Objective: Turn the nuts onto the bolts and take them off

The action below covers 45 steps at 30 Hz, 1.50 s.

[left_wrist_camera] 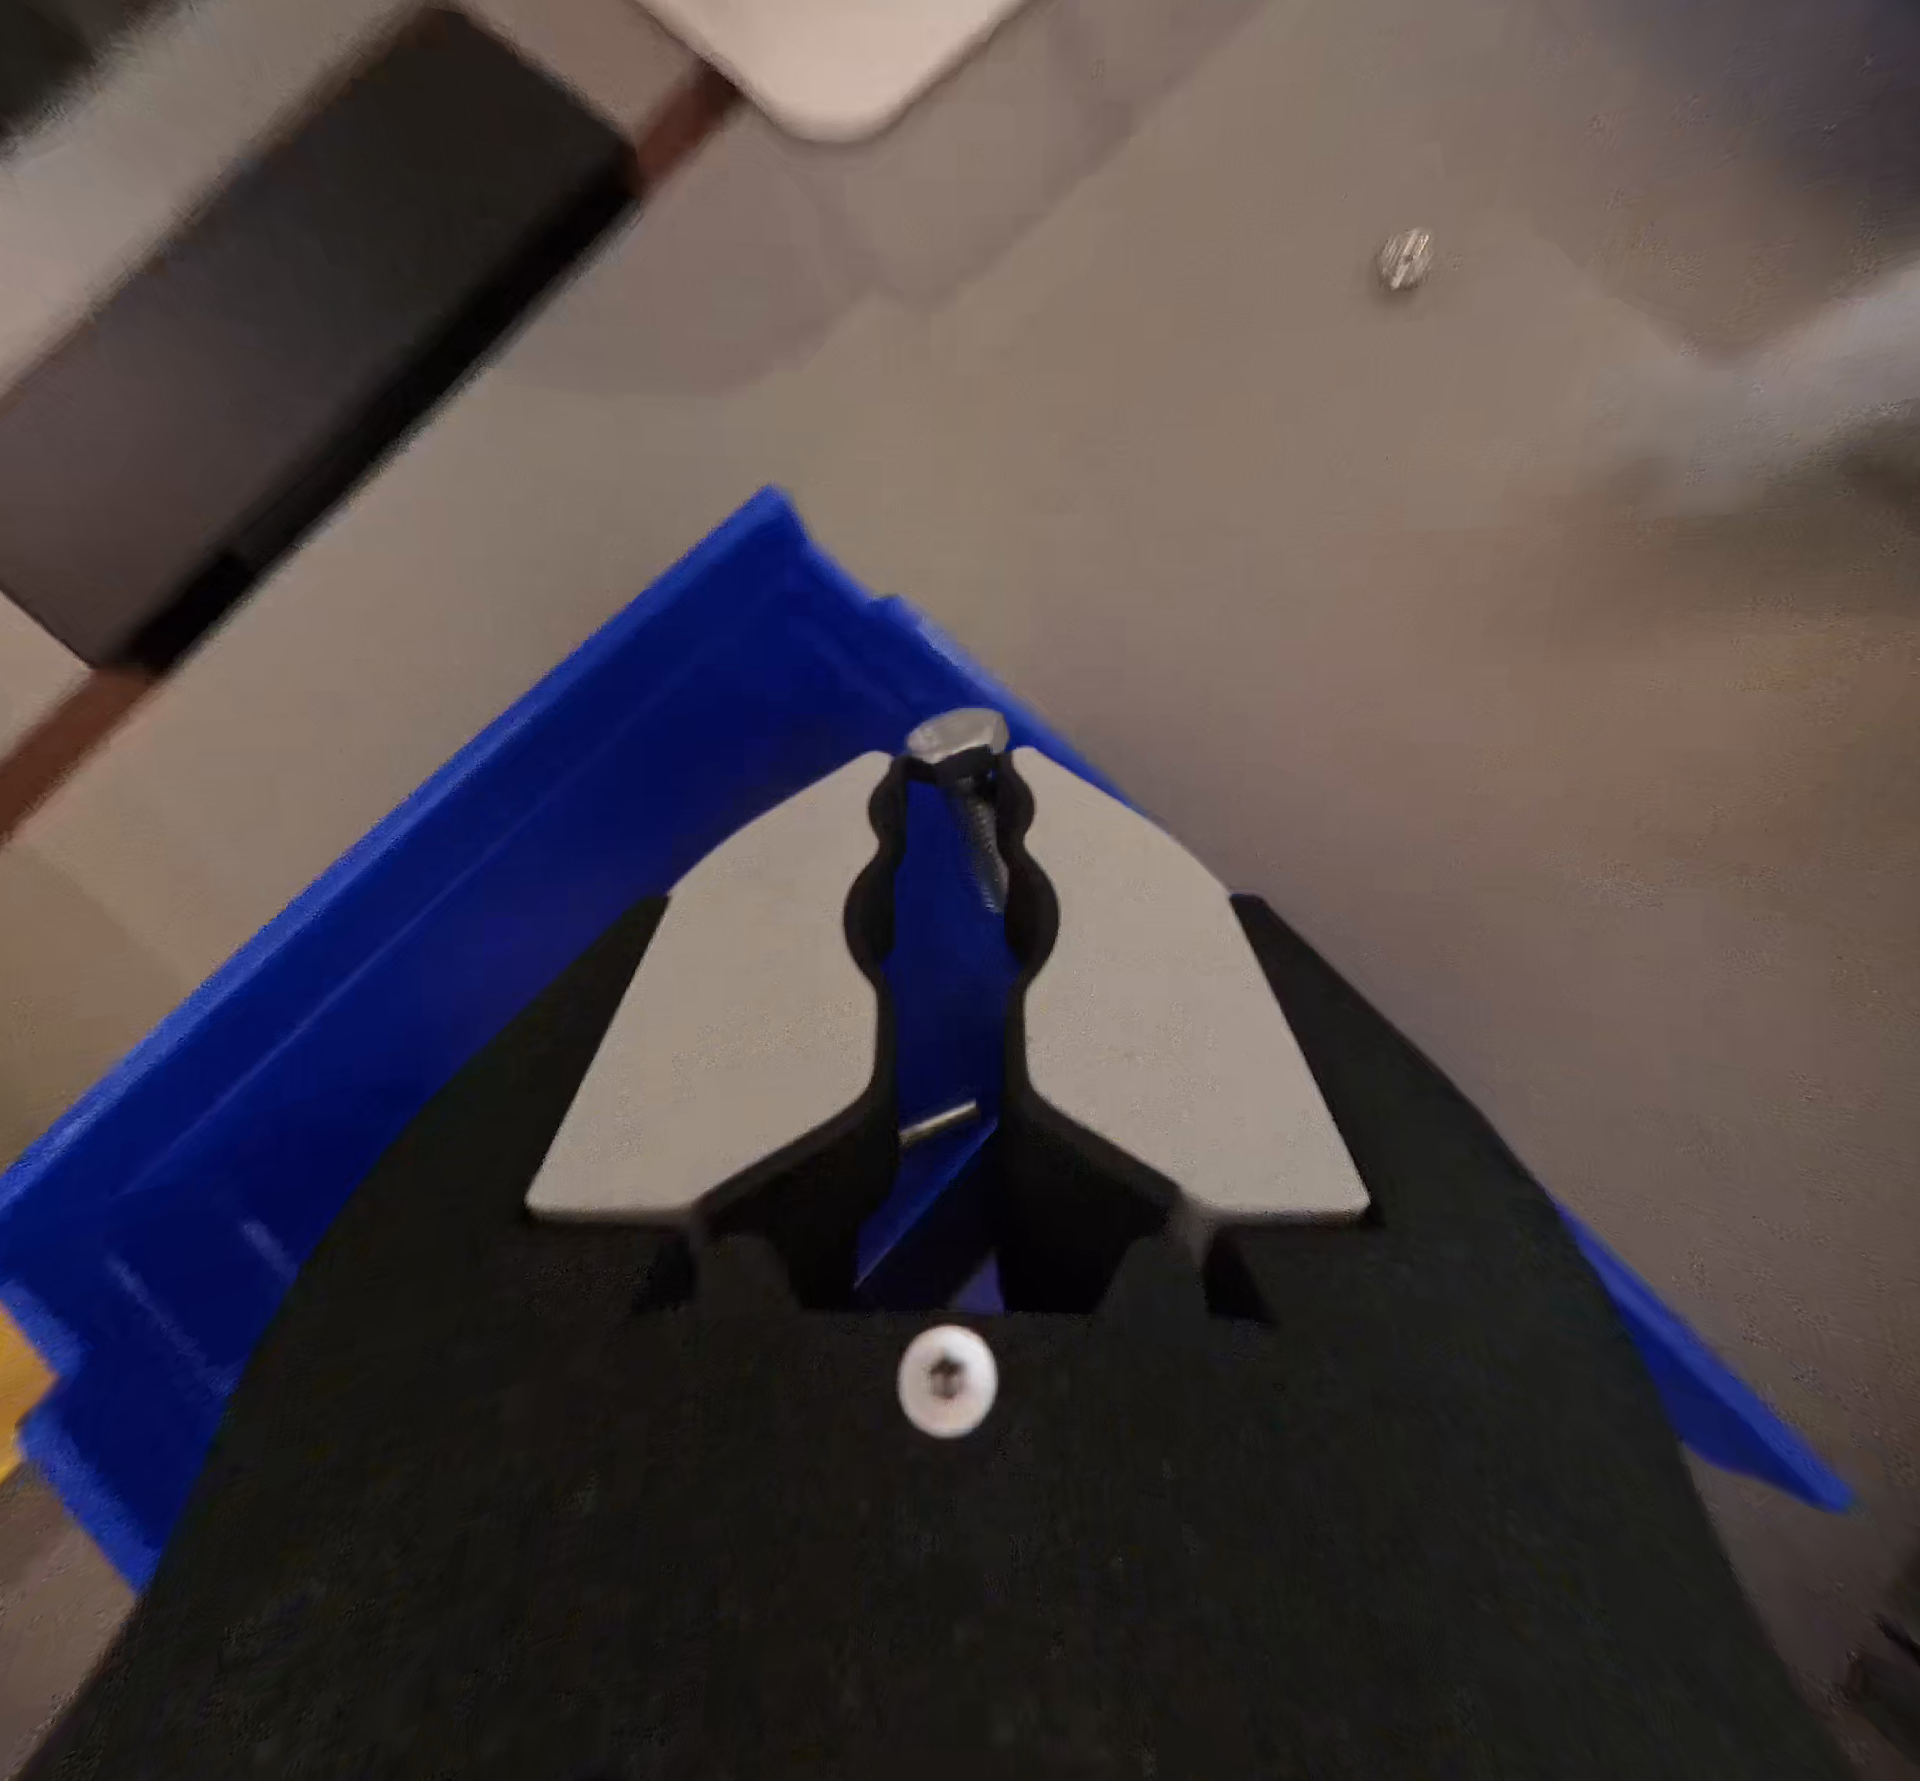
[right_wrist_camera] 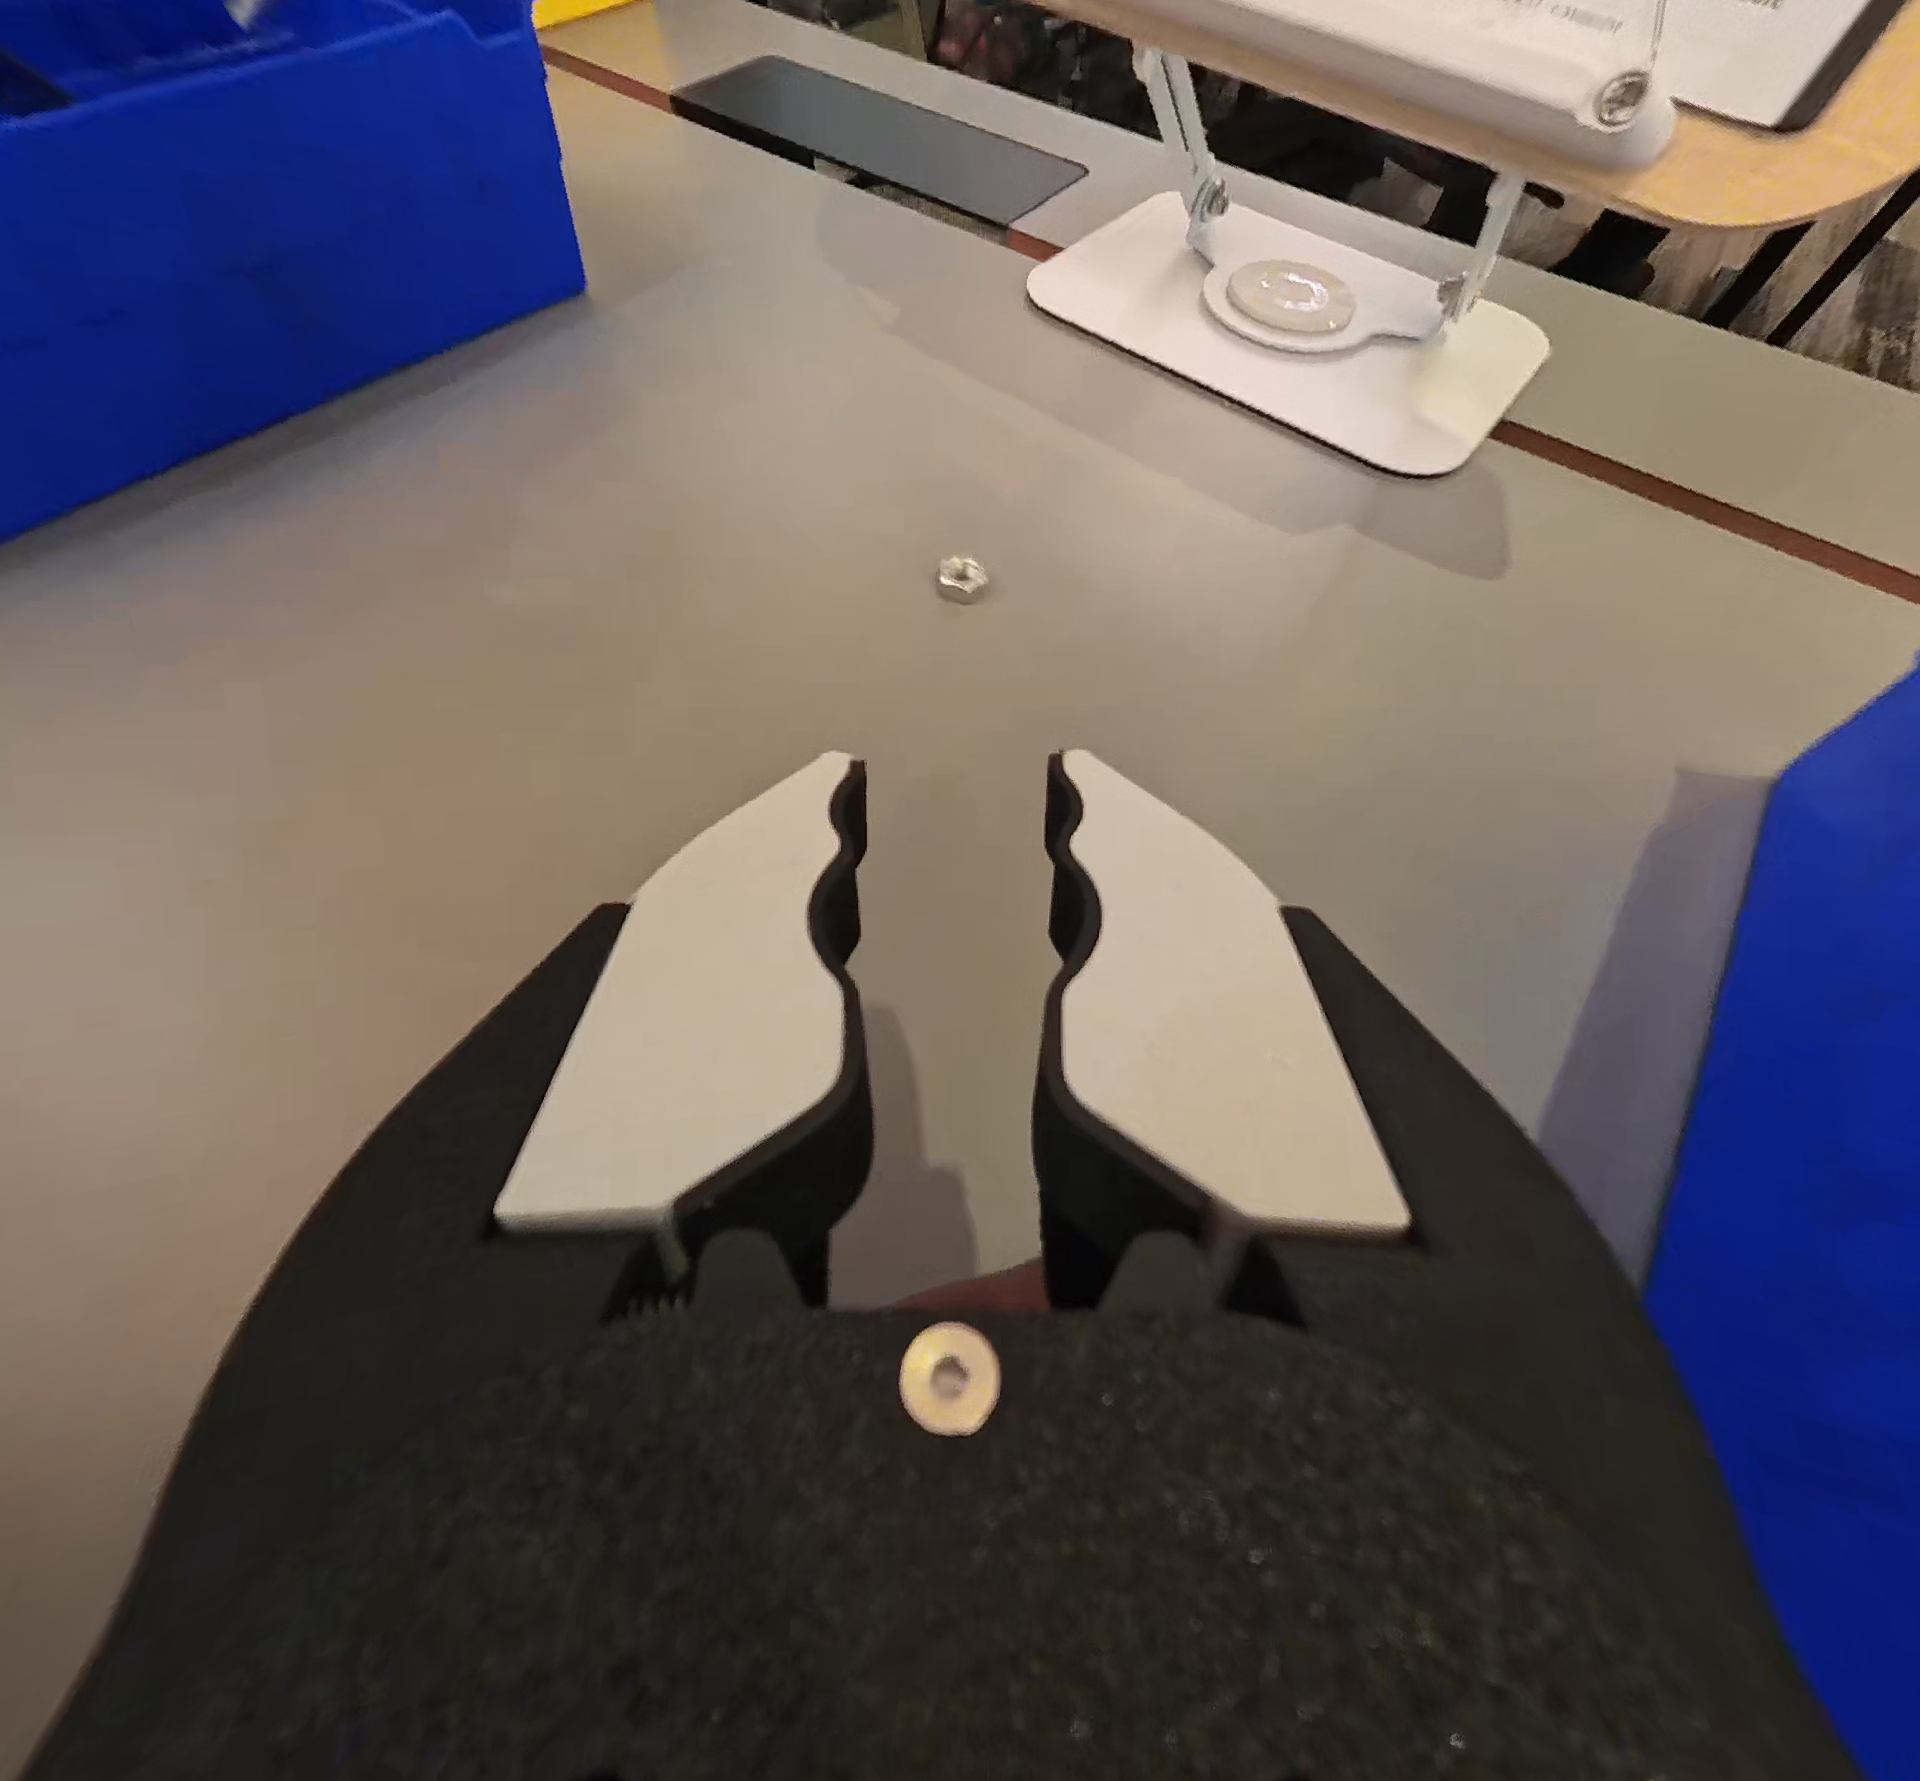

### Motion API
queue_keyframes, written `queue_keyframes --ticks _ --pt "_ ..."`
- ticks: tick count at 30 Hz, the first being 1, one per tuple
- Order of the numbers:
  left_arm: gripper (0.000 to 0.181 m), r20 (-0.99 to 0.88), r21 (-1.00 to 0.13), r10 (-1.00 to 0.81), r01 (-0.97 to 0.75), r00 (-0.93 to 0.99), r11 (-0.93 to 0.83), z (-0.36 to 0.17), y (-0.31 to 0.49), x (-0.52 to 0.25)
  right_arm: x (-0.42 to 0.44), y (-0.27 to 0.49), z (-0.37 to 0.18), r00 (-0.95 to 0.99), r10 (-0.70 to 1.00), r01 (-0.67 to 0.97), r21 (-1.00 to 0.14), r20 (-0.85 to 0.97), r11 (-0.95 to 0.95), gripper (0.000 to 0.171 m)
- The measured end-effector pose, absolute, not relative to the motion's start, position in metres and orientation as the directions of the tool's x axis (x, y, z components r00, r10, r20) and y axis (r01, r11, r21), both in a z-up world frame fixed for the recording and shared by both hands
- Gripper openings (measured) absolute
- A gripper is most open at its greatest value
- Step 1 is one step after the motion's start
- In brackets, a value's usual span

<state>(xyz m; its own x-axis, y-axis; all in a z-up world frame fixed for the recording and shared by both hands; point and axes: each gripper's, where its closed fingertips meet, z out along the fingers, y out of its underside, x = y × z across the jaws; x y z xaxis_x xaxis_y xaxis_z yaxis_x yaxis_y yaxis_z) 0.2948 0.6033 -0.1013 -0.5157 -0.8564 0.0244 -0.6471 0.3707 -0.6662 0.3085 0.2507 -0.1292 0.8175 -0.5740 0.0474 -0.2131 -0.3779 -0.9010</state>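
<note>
While the left tongs point(left_wrist_camera: 951, 775) clamp a small silver hex-head steel bolt point(left_wrist_camera: 961, 796) over the blue plastic bin point(left_wrist_camera: 499, 900), the right tongs point(right_wrist_camera: 956, 786) hang apart above the grey table point(right_wrist_camera: 416, 692), a small silver hex nut point(right_wrist_camera: 961, 579) lying loose just beyond their tips.

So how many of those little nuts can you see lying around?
1. A single nut lies loose on the grey table, ahead of the open right gripper. More may be hidden inside the blue bin.
</note>
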Motion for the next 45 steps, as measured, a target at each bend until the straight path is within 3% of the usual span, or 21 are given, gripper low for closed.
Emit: queue_keyframes --ticks 6,16,21,26,28,30,37,40,45 --pt "0.016 -0.019 -0.895 -0.831 -0.362 -0.556 0.262 -0.039 0.528 0.244 0.293 0.269 -0.131 0.848 -0.528 -0.243 -0.915 -0.039 -0.322 0.033" --pt "0.016 0.036 -0.966 -0.754 -0.217 -0.656 0.143 -0.039 0.410 0.227 0.252 0.300 -0.119 0.906 -0.373 -0.287 -0.938 -0.199 -0.197 0.036" --pt "0.016 0.115 -0.979 -0.630 -0.193 -0.768 0.057 -0.034 0.348 0.234 0.230 0.326 -0.086 0.948 -0.236 -0.250 -0.959 -0.214 -0.133 0.036" --pt "0.016 0.143 -0.982 -0.560 -0.188 -0.816 0.023 -0.030 0.316 0.240 0.225 0.331 -0.064 0.964 -0.206 -0.192 -0.975 -0.166 -0.108 0.033" --pt "0.016 0.145 -0.983 -0.524 -0.185 -0.839 0.024 -0.030 0.308 0.238 0.225 0.329 -0.061 0.964 -0.199 -0.200 -0.975 -0.178 -0.095 0.030" --pt "0.016 0.148 -0.983 -0.512 -0.185 -0.846 0.021 -0.031 0.304 0.237 0.226 0.326 -0.059 0.964 -0.194 -0.202 -0.976 -0.183 -0.081 0.012" --pt "0.019 0.187 -0.974 -0.471 -0.225 -0.862 0.023 -0.046 0.305 0.231 0.227 0.322 -0.076 0.975 -0.189 -0.155 -0.971 -0.120 -0.184 0.009" --pt "0.042 0.196 -0.956 -0.468 -0.274 -0.862 0.105 -0.058 0.312 0.227 0.230 0.318 -0.086 0.984 -0.180 -0.052 -0.958 0.000 -0.281 0.009" --pt "0.048 0.160 -0.879 -0.415 -0.320 -0.896 0.353 -0.077 0.320 0.215 0.231 0.315 -0.097 0.973 -0.080 0.160 -0.879 0.217 -0.449 0.009"
